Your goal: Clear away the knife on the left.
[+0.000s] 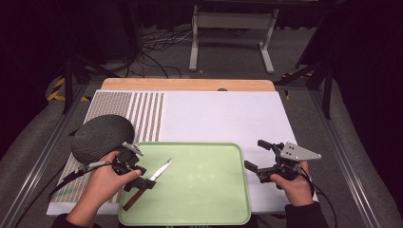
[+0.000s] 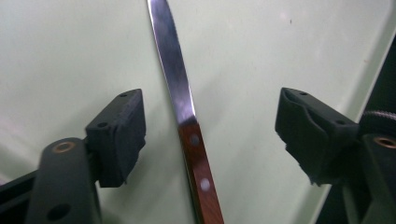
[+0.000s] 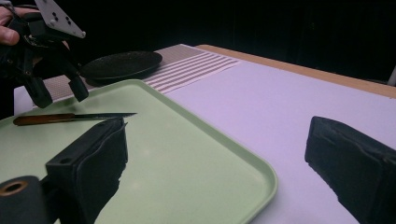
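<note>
- L gripper (image 1: 138, 176): I read it over the near-left part of the tray, jaws spread wide w/ pads off the knife. No grip.
- Knife (image 1: 148, 181): lies flat on the tray, wooden handle toward the near-left corner, blade pointing up and right toward tray centre. In the left gripper view the knife (image 2: 189, 126) runs up the gap between both jaws, clear space each side.
- Tray (image 1: 214, 209): pale green, rounded corners, sits at the near edge of the table on the white mat. Nothing else on it besides the knife.
- R gripper (image 1: 256, 156): I hold it just right of the tray, above the white mat, jaws apart, nothing between them. In the right gripper view the tray (image 3: 224, 154) rim lies between its jaws.
- White mat (image 1: 223, 118): covers most of the table beyond the tray.
- Dark plate (image 1: 102, 137): round, textured, rests on the striped placemat (image 1: 142, 111) at far left, just beyond the L hand.
</note>
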A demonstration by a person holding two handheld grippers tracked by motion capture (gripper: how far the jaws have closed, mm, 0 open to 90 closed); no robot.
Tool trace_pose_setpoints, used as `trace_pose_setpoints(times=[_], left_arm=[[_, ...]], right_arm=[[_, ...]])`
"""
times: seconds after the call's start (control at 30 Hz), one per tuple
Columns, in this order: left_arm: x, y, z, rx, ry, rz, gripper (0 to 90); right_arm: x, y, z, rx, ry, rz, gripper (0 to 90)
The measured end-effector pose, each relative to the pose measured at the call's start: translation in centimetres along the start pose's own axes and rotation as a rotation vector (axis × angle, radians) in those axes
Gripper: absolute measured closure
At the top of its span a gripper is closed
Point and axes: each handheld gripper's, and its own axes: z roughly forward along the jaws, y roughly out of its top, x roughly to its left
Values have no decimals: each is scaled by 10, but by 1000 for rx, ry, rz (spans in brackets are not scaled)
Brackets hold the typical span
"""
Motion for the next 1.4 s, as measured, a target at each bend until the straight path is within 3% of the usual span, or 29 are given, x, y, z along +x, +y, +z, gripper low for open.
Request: trace_pose_setpoints(times=[0.03, 0.07, 0.13, 0.23, 0.3, 0.4, 0.5, 0.6, 0.83, 1.4], left_arm=[[-1, 1, 1, -15, 2, 30, 238], [-1, 1, 1, -15, 2, 30, 229], [-2, 2, 4, -32, 15, 102, 253], [-5, 2, 6, -54, 1, 140, 389], [-5, 2, 8, -67, -21, 153, 417], [-6, 3, 11, -79, -37, 186, 673], [-6, 3, 13, -62, -39, 218, 814], [-5, 3, 16, -35, -38, 243, 891], [-5, 1, 21, 27, -19, 242, 900], [-1, 0, 26, 80, 2, 235, 900]], right_arm=[[0, 0, 0, 0, -1, 0, 69], [0, 0, 0, 0, -1, 0, 69], [0, 0, 0, 0, 1, 1, 68], [0, -1, 1, 2, 2, 0, 68], [0, -1, 1, 3, 2, 1, 68], [0, -1, 2, 8, 8, 1, 66], [0, -1, 2, 8, 9, 0, 66], [0, -1, 2, 7, 8, 3, 66], [0, -2, 2, 8, 8, 3, 62], [-1, -2, 2, 11, 8, 2, 62]])
